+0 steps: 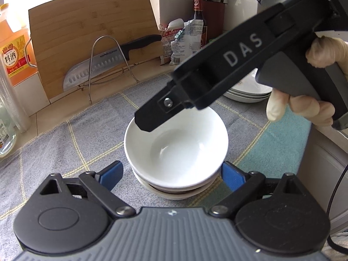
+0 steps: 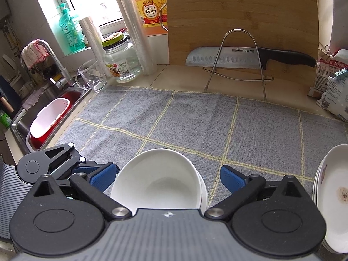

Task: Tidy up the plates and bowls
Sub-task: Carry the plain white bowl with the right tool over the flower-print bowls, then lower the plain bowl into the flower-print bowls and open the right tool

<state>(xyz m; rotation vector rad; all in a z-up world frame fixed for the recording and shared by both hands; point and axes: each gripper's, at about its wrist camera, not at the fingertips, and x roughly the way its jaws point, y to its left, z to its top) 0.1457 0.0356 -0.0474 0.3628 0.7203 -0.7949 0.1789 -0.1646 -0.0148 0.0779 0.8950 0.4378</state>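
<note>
- Left gripper (image 1: 171,175) sat nearest, blue pads apart, flanking the stack of bowls (image 1: 176,150) without pressing it
- Right gripper (image 2: 168,179) jaws spread wide, nothing clamped; top white bowl lay between its pads, touching neither as far as could be seen
- Bowls nested upright on grey checked towel (image 2: 195,119), near its front edge
- Right gripper's black body crossed over the bowl rim in left view, gloved hand (image 1: 304,106) on its handle
- Stack of plates (image 2: 332,195) just right of bowls, on towel, top one stained
- Further back: knife (image 2: 239,57) on wire rack, against bamboo cutting board (image 2: 239,17)
- Sink (image 2: 43,117) far left, glass mug (image 2: 91,76) and jar beside it
</note>
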